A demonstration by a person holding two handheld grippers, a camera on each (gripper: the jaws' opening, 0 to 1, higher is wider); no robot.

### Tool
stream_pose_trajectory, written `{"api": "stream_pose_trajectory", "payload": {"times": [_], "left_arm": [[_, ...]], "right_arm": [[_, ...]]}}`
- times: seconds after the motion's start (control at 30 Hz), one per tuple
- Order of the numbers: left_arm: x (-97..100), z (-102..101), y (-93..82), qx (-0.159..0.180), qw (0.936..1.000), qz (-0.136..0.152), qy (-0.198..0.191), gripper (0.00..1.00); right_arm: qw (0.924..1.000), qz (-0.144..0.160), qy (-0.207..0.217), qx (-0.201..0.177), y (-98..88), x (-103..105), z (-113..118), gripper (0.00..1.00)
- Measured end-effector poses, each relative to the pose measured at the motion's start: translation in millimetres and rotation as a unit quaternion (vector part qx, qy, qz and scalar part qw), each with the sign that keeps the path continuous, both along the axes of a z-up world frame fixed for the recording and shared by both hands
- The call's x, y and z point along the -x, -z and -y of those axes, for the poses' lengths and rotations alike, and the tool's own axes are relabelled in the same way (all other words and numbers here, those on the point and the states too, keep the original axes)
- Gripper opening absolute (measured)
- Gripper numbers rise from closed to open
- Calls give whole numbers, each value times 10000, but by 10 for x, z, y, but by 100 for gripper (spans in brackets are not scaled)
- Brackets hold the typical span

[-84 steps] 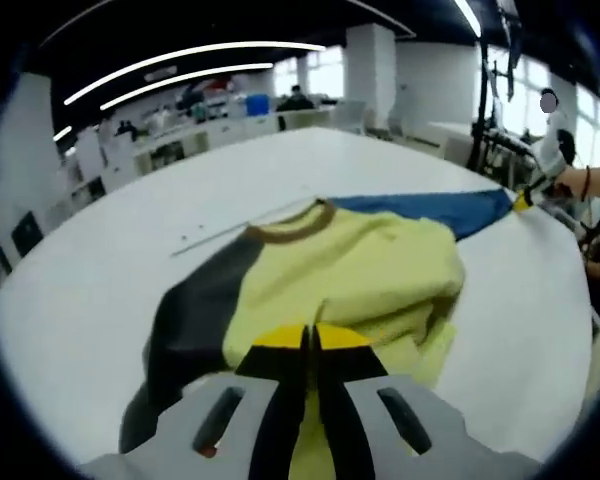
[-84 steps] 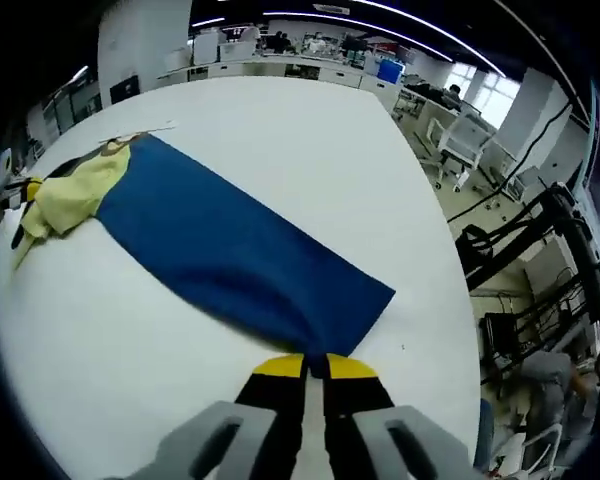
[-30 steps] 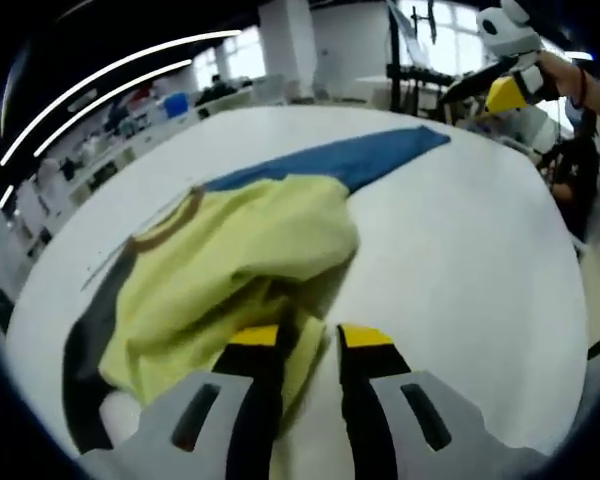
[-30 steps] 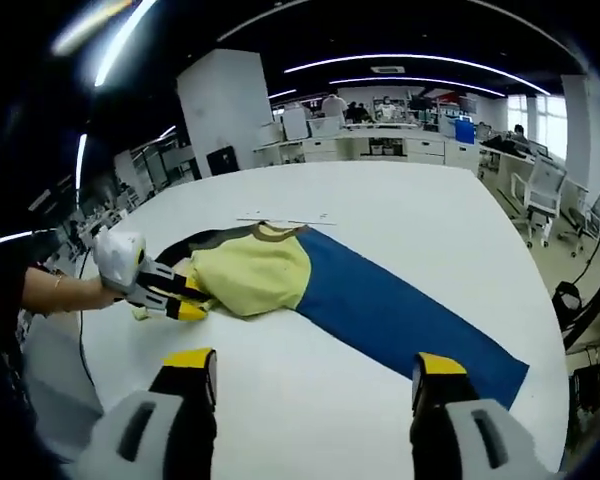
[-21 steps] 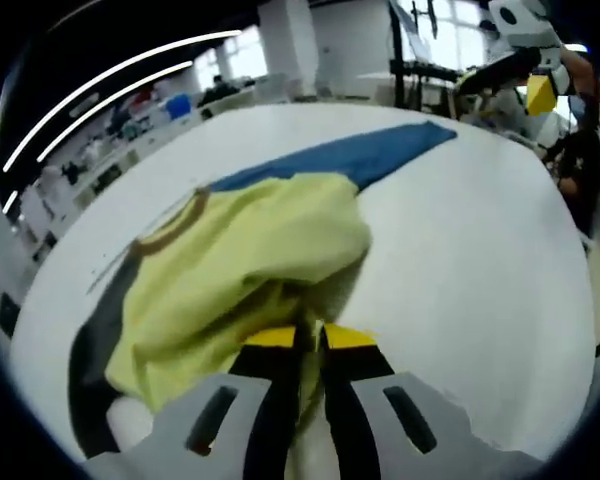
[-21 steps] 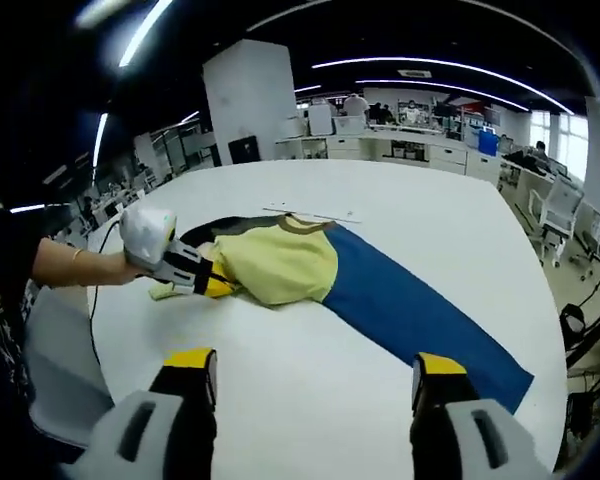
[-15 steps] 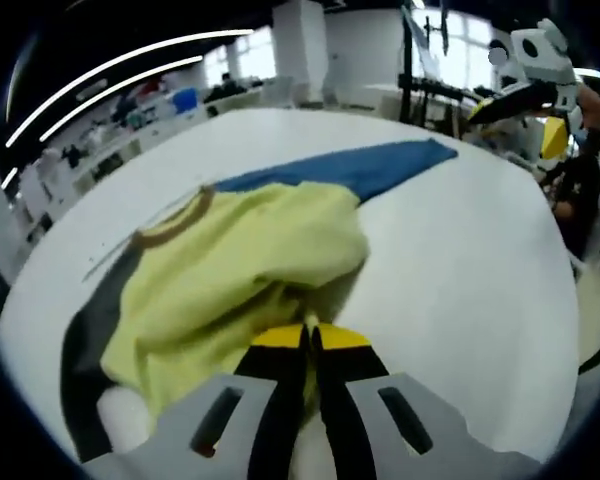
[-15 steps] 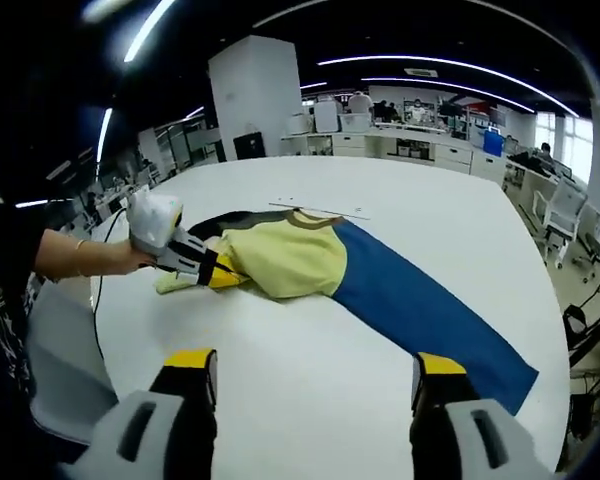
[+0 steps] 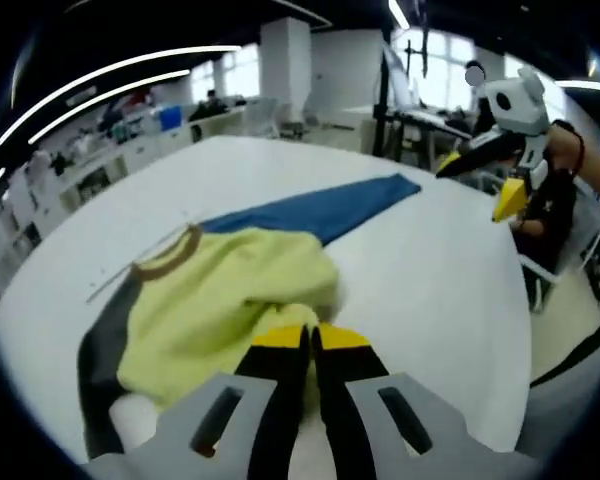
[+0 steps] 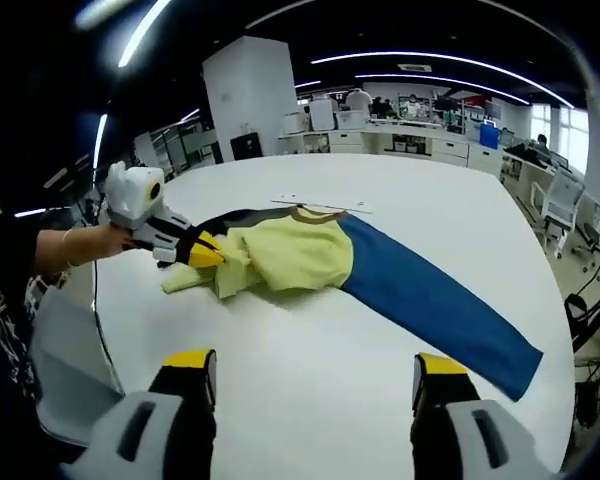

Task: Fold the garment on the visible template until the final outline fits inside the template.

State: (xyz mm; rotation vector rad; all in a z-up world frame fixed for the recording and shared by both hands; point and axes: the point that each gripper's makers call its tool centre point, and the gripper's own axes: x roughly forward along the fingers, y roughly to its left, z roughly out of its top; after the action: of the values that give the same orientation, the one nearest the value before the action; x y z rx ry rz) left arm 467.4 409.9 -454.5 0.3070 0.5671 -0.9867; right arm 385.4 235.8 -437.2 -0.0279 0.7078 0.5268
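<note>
The garment (image 9: 230, 295) lies on the white table (image 9: 430, 290): a yellow body, a brown collar (image 9: 165, 260), a dark grey sleeve (image 9: 100, 350) and a long blue sleeve (image 9: 310, 210). My left gripper (image 9: 308, 338) is shut on a bunched fold of the yellow hem. In the right gripper view the left gripper (image 10: 206, 252) holds that yellow fold (image 10: 230, 268) slightly off the table, a hand behind it. The blue sleeve (image 10: 440, 300) stretches flat to the right. My right gripper (image 10: 315, 365) hangs open above bare table with nothing between its jaws, and the right gripper (image 9: 477, 182) is held in the air beyond the sleeve end.
A thin line mark (image 10: 320, 205) runs on the table (image 10: 310, 330) just past the collar. The table edge (image 9: 525, 330) curves close on the right, with a person (image 9: 580, 160) standing beyond it. Desks, chairs and shelves fill the room behind.
The right gripper let go of the blue cuff and rose open above the table. The left gripper shut on the yellow hem and lifted it, bunching the body toward the collar.
</note>
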Motion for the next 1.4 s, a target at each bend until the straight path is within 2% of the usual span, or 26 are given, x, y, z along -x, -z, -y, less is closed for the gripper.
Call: {"api": "stream_pose_trajectory", "payload": {"times": [0.4,0.57,0.77,0.9,0.97,1.17,1.4], "left_arm": [[347,240,-280,406,9985,-222,277,0],[522,396,-299,660,9960,-557,223,0],[756,565,-198,626,9953,-673,309,0],[843,550,-27,225,9971,-691,241,0],[868,548,38,166,9976,-652,179,0],[885,351,319,-225,9960,-827,-250,0],[892,184,468,-436,9940,-896,-450,0]], "right_arm": [[10000,-47,-3,-29,-62,163,-48,78],[9999,-51,-48,-118,-114,273,-105,77],[9997,-186,95,-143,-60,377,-62,74],[9992,-274,215,-195,-21,444,-44,72],[9991,-287,265,-178,-5,459,-38,71],[9985,-333,426,-110,97,470,-42,68],[9983,-407,414,-66,221,473,-198,65]]}}
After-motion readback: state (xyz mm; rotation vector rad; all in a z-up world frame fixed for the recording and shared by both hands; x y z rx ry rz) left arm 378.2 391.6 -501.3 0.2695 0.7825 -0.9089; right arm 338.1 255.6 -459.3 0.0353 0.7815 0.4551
